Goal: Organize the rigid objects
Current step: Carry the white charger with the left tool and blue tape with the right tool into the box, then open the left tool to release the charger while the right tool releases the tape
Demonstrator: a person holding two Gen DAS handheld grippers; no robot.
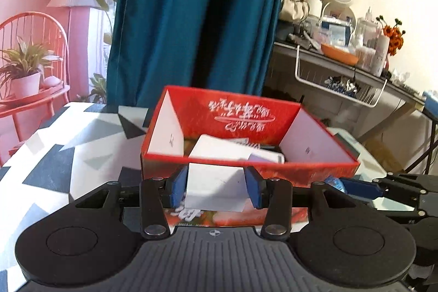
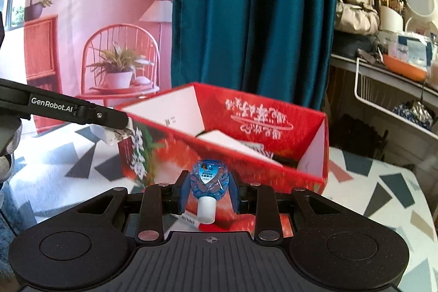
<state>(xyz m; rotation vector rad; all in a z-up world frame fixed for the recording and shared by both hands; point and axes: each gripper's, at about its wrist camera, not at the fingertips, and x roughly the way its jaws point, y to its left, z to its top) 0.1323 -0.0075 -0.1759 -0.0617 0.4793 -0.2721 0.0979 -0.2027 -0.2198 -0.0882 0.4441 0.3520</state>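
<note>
An open red box (image 1: 246, 116) stands on the patterned table, with white boxes and a notebook (image 1: 219, 148) lying inside. My left gripper (image 1: 216, 177) is shut on a small white box (image 1: 215, 189), held just in front of the red box's near wall. In the right wrist view, my right gripper (image 2: 209, 174) is shut on a small blue bottle (image 2: 209, 179), its white cap pointing toward the camera. It hovers before the red box (image 2: 260, 111). The left gripper (image 2: 120, 127) shows at the left with the white box (image 2: 105, 134) near the box's corner.
The table (image 1: 68, 155) has a white cloth with grey and black triangles. A teal curtain (image 1: 197, 18) hangs behind it. At the right stands a cluttered desk (image 1: 342, 51) with a white wire basket (image 1: 339, 89). A pink printed backdrop (image 2: 109, 32) fills the left.
</note>
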